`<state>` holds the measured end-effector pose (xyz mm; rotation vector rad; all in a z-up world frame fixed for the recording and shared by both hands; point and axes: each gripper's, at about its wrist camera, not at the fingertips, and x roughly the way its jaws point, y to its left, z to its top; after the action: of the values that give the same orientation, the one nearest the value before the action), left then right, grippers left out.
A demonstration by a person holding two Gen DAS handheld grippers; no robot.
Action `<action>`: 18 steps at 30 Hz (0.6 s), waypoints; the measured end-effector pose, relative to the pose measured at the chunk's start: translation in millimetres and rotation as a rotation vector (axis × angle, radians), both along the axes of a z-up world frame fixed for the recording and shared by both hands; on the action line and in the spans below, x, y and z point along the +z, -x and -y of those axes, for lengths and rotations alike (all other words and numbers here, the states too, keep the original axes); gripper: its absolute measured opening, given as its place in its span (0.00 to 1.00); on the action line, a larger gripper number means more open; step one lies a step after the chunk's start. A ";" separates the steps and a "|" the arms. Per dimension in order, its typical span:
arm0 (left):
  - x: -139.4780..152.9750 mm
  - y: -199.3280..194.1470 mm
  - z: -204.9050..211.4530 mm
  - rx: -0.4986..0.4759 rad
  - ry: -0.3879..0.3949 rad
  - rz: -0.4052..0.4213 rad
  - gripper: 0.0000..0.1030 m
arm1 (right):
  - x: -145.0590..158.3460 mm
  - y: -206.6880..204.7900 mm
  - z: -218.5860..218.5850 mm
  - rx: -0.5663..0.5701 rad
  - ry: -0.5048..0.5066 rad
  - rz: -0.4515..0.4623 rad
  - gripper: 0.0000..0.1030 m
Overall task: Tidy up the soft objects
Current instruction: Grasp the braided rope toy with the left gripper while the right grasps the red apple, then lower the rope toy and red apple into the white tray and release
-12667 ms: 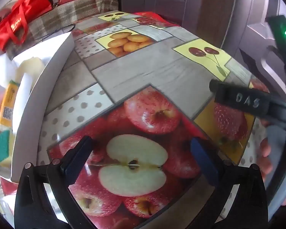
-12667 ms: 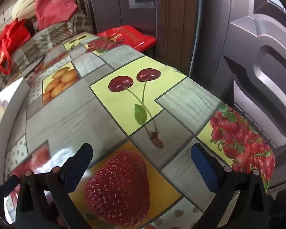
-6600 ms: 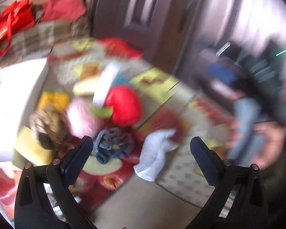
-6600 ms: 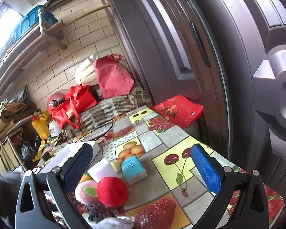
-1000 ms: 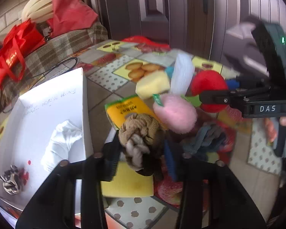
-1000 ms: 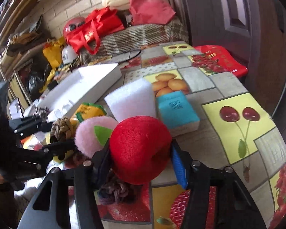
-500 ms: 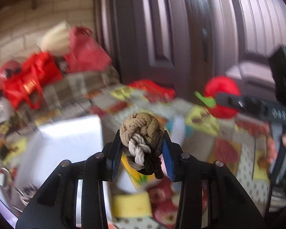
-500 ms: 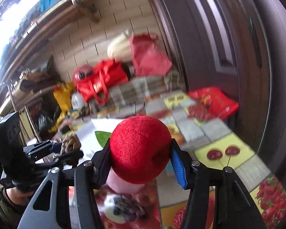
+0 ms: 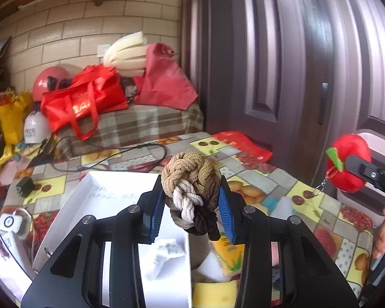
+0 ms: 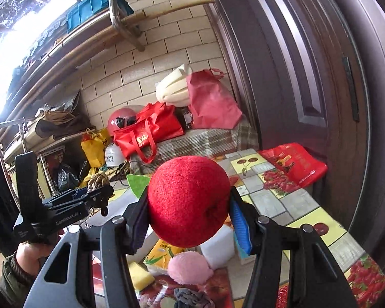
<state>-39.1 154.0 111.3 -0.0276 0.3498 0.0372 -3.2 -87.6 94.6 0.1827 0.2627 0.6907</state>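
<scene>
My left gripper (image 9: 192,211) is shut on a braided knot of brown, tan and cream cords (image 9: 192,184), held high above the white box (image 9: 102,205). My right gripper (image 10: 190,218) is shut on a red plush apple (image 10: 188,200) with a green leaf, also lifted above the table. The apple also shows at the right of the left wrist view (image 9: 346,163). The knot also shows in the right wrist view (image 10: 98,179). A white cloth (image 9: 164,254) lies in the box. On the table lie a pink plush ball (image 10: 190,268), white foam block (image 10: 217,243), yellow sponge (image 10: 140,276) and grey cord bundle (image 10: 190,297).
The table has a fruit-print cloth (image 9: 269,177). A yellow packet (image 10: 164,254) and a teal box (image 10: 240,252) lie by the foam. Red bags (image 9: 84,102) sit on a plaid-covered bench behind. A dark door (image 9: 282,64) stands close on the right. A black cable (image 9: 110,154) crosses the far table.
Both grippers have risen further from the table with the knot and the apple still held. The views have tilted up toward the wall and door.
</scene>
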 end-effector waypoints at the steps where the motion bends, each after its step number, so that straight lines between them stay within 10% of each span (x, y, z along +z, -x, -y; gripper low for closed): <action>1: -1.9 -0.7 -2.8 0.013 0.003 -0.005 0.37 | -0.2 -1.1 -1.1 0.004 0.001 -0.006 0.55; 18: -12.8 1.7 -45.1 0.157 0.039 -0.018 0.37 | 12.2 0.5 -23.0 0.037 0.007 -0.005 0.55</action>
<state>-40.8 199.1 98.6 -0.0934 0.3661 0.1858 -3.7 -64.7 106.7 0.1731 0.2744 0.7259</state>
